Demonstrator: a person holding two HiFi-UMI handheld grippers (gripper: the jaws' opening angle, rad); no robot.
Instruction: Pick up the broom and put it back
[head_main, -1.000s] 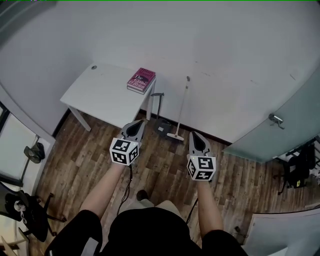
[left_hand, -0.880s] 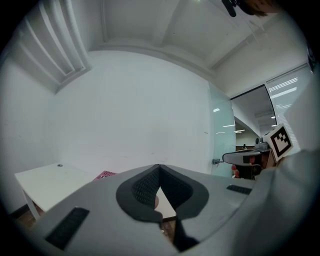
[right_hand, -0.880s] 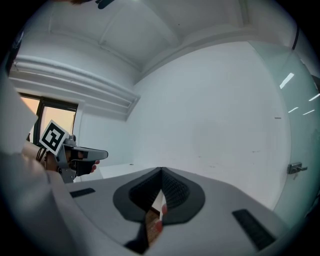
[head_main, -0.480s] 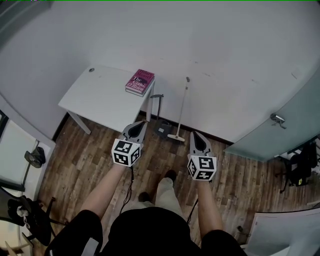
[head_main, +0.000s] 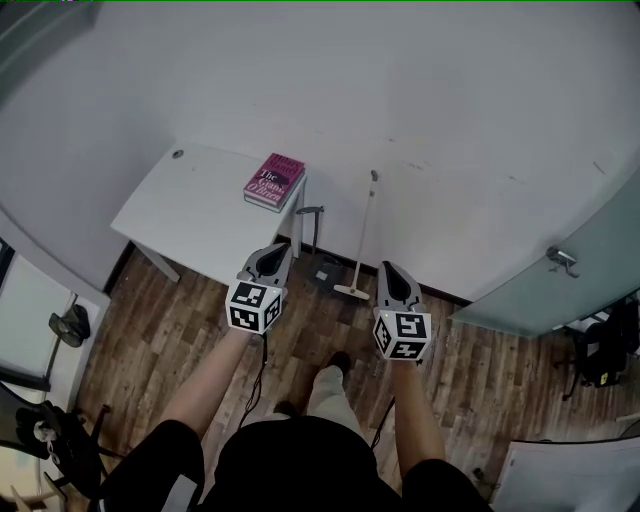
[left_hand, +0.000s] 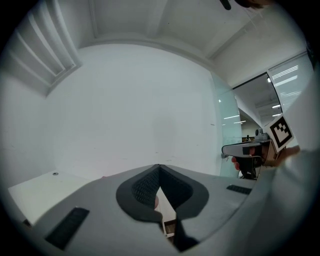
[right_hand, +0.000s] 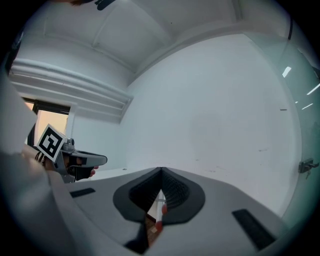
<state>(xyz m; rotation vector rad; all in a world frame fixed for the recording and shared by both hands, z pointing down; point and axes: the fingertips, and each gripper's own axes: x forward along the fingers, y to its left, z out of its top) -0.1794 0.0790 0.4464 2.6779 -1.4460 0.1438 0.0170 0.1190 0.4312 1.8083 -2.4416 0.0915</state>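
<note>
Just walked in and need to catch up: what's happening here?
A person carries two grippers. The left gripper and the right gripper are both shut and empty. They face a pale long-handled broom leaning on the white wall, beside a white table with a magenta book. The broom is not yet picked up.

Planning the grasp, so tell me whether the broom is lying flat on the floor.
No, the broom stands upright, leaning against the wall just right of the table.
</note>
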